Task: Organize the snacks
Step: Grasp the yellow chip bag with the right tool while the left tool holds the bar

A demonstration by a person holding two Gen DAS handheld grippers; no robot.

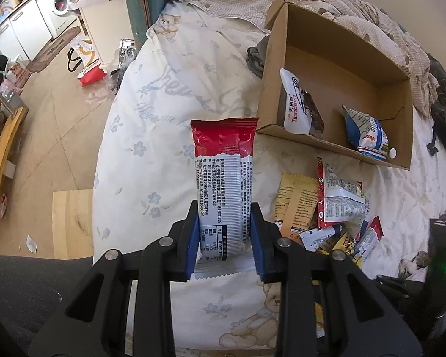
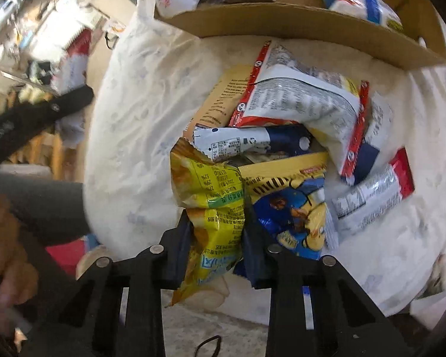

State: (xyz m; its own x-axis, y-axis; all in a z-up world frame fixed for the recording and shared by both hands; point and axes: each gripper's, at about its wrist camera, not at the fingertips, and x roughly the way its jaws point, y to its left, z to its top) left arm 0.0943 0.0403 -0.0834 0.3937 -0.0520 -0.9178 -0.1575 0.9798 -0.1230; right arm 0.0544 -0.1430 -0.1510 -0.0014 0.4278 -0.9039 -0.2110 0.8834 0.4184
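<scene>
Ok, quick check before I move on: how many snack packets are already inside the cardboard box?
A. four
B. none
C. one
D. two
D: the left wrist view shows two packets in the cardboard box, a white and brown packet by its near wall and a blue and white packet near the right corner; the other snacks lie on the bedsheet outside it.

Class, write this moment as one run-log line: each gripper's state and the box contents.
left gripper: shut on red-white packet | right gripper: shut on yellow packet | cardboard box: two packets inside
</scene>
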